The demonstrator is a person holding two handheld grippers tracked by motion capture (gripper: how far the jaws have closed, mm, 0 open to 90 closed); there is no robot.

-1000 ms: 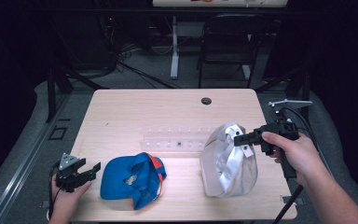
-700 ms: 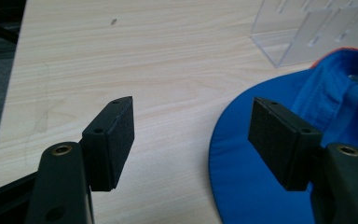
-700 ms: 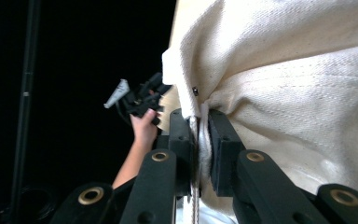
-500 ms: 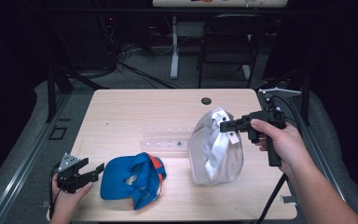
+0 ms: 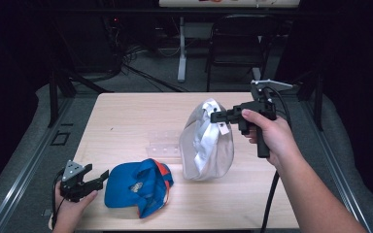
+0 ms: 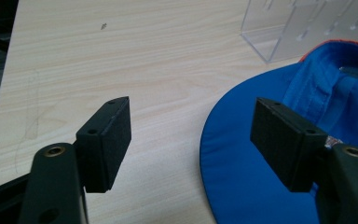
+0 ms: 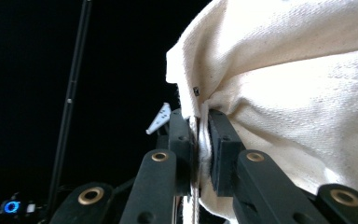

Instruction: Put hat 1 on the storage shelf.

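right tongs (image 5: 217,116) pinching coarse white canvas cap (image 5: 207,141), left tongs (image 5: 99,180) agape beside blue cap (image 5: 137,187)

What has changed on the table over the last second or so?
The right tool, still shut on the white cloth bag, has carried it leftward and a little away from the person, and the bag now hangs taller. The left tool stays open beside the blue cap, which has not moved; nor has the clear plastic stand.

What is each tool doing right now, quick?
Left tool: open, holding nothing, beside the blue cap.
Right tool: shut on the white cap, lifting it.
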